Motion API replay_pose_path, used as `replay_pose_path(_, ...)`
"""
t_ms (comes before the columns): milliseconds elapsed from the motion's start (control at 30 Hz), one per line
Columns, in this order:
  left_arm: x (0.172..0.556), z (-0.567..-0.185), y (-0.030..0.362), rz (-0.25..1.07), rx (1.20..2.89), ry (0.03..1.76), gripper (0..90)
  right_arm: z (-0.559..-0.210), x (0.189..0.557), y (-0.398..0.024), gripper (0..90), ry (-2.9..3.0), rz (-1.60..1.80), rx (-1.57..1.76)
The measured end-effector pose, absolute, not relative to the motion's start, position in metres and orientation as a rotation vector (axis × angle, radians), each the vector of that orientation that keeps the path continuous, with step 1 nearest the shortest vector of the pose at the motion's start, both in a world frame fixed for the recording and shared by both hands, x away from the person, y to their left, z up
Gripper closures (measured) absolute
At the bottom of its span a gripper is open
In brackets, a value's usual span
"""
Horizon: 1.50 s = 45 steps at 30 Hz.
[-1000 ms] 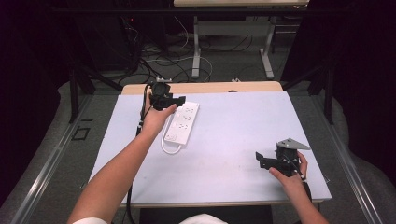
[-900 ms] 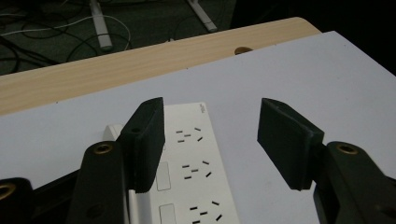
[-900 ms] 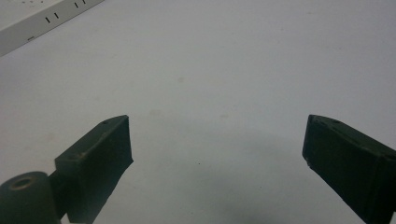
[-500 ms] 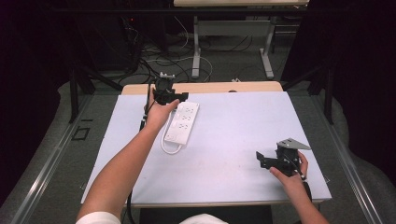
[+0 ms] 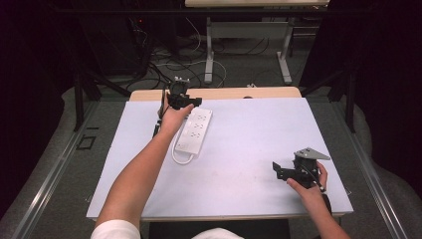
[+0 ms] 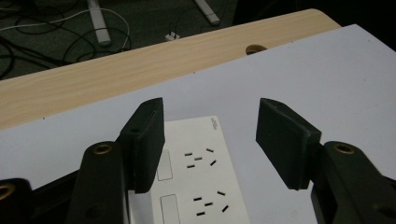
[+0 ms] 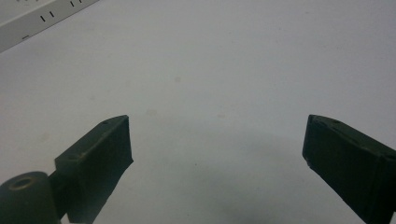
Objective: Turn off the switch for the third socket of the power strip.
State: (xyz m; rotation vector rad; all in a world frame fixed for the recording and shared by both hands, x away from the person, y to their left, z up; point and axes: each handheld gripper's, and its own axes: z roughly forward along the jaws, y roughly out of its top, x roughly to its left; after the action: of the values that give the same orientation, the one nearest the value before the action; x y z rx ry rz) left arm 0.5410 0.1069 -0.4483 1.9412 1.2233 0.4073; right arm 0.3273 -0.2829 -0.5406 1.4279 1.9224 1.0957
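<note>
A white power strip (image 5: pixel 195 130) lies on the white table cover, left of the middle, with its cord looped at the near end (image 5: pixel 182 159). My left gripper (image 5: pixel 185 101) hovers over the strip's far end and points toward the far edge. In the left gripper view the strip (image 6: pixel 201 182) lies below and between the two black pads (image 6: pixel 148 140), which stand apart from it; the jaws have just been closing a little, with nothing held. My right gripper (image 5: pixel 278 172) rests low near the front right of the table. Its jaws (image 7: pixel 217 154) stand wide open over bare cover.
A wooden strip of table top (image 5: pixel 224 93) with a cable hole (image 6: pixel 255 48) runs along the far edge. Beyond it, cables and metal table legs (image 5: pixel 209 59) lie on the floor. The strip's corner shows at the upper left of the right gripper view (image 7: pixel 37 21).
My left hand has shifted a little toward the far right, over the power strip's far end. The right hand has not moved.
</note>
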Motion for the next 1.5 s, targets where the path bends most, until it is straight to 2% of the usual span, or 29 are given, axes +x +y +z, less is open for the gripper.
replay_pose_path(1000, 0.569, -0.482, 0.106, 0.378, 1.943, 1.317, 70.2, -0.545, 0.329, -0.284, 7.6, 1.945, 1.099, 1.434)
replay_pose_path(1500, 0.577, -0.497, 0.108, 0.398, 1.962, 1.384, 79.2, -0.546, 0.329, -0.283, 7.6, 1.955, 1.102, 1.451)
